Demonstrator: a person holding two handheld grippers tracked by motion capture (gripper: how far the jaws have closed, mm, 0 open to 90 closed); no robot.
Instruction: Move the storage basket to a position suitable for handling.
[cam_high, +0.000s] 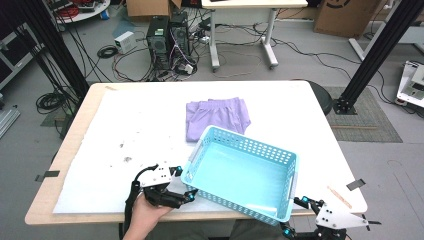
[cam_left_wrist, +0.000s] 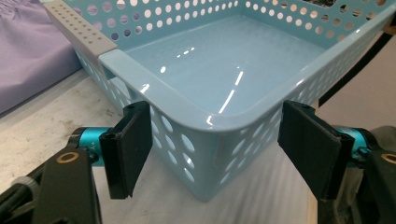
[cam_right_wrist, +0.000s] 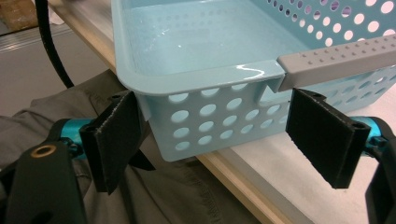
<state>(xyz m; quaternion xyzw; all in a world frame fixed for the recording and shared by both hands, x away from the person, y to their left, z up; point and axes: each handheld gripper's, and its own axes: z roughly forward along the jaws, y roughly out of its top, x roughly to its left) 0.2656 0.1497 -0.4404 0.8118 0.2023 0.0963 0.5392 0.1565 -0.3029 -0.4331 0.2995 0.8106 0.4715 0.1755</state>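
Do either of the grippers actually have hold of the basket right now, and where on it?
Nothing is held. The left gripper stands open around a near corner of the blue basket, and the right gripper is open around another corner below the grey handle. The pads are clear of the walls.

A wooden desk (cam_high: 75, 150) carries a white sheet (cam_high: 130, 125) that covers nearly its whole top, with dark specks on it. On the sheet sits a light blue perforated basket (cam_high: 280, 155), one corner jutting past the desk's near edge. Just behind the basket, touching its far rim, lies a folded lilac cloth (cam_high: 215, 116).
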